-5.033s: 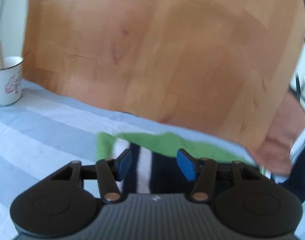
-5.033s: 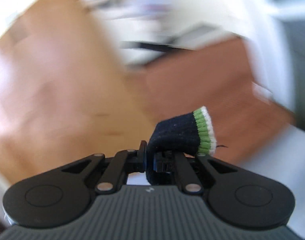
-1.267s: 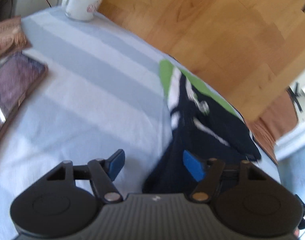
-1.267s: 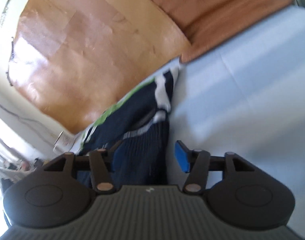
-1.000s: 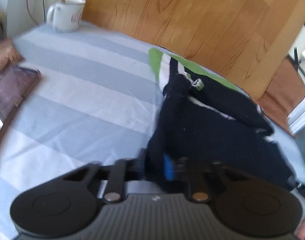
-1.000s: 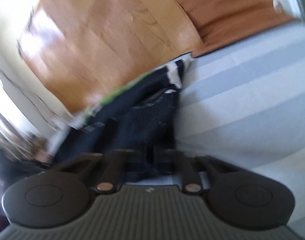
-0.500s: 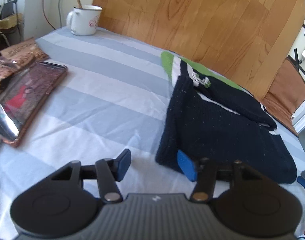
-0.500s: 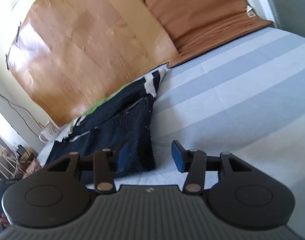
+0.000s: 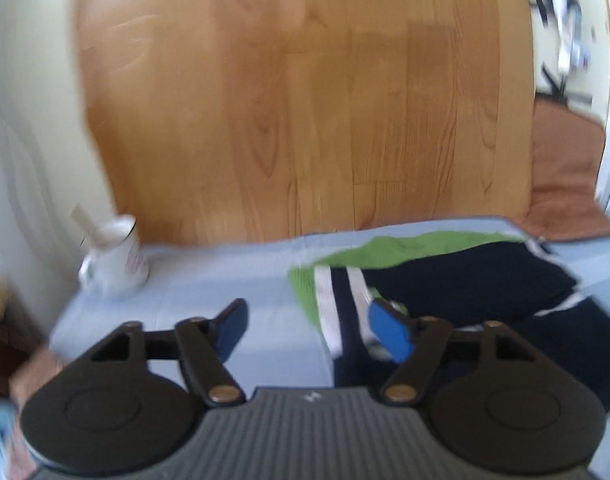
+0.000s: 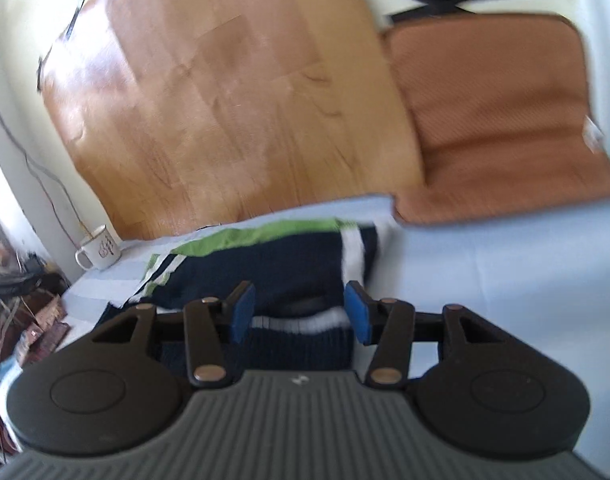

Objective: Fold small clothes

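Sweater (image 10: 265, 268): folded, lying at bed (image 10: 505, 280) far edge by headboard (image 10: 225, 100), released to rest. Left gripper (image 9: 305, 332), right gripper (image 10: 297, 312): jaws just opened, nothing between, clear of fabric. Mug (image 10: 99, 248): far left corner.

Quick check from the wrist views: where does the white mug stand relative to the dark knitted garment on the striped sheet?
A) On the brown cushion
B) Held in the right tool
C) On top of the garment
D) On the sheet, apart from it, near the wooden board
D: the white mug stands on the striped sheet by the wooden board, with bare sheet between it and the garment.
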### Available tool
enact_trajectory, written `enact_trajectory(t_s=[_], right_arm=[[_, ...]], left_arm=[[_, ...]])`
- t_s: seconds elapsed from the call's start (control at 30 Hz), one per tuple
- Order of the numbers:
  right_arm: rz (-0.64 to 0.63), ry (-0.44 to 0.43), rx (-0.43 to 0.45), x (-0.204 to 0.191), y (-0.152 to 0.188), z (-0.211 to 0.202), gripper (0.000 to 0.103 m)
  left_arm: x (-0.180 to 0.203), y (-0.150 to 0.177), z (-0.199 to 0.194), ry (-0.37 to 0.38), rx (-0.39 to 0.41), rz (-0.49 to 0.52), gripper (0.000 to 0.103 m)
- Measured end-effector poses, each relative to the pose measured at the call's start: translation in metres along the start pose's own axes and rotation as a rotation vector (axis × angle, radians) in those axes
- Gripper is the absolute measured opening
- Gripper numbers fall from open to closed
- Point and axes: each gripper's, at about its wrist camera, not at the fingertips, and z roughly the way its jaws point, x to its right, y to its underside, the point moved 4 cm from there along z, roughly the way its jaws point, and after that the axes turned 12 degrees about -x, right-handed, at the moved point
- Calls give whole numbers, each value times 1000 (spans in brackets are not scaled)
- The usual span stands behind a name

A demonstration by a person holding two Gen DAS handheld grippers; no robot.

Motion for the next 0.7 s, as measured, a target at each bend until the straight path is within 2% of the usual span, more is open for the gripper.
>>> enact_trajectory(t_s=[0.17, 0.23, 0.37, 0.47, 0.5, 0.53, 0.57, 0.6, 0.63, 0.67, 0.7], right_arm=[[-74, -84, -121, 4, -71, 79, 61], [-72, -82, -154, 8, -96, 116, 61], [-121, -69, -216, 10, -127, 181, 62], [-162, -98, -294, 6, -132, 226, 62], [-179, -106, -320, 3, -131, 241, 62], [-192, -109, -338, 1, -132, 253, 62], [-207, -112, -358, -3, -130, 263, 62], [-222, -118, -381, -7, -126, 273, 61], [-239, -128, -406, -12, -121, 281, 57], [-266, -126, -417, -18, -118, 284, 35], [-317, -83, -388, -25, -114, 282, 21]], left_arm=[[16, -70, 88, 21, -78, 67, 82], [24, -89, 121, 25, -92, 93, 84], [50, -110, 186, 45, -154, 181, 88], [65, -110, 223, 44, -212, 250, 88], [66, -109, 231, 52, -228, 255, 81], [67, -108, 238, 68, -244, 255, 66], [67, -106, 241, 102, -250, 246, 60], [67, -105, 238, 140, -240, 235, 41], [70, -104, 236, 179, -241, 243, 17], [74, -103, 233, 182, -233, 258, 15], [79, -100, 229, 145, -213, 281, 13]])
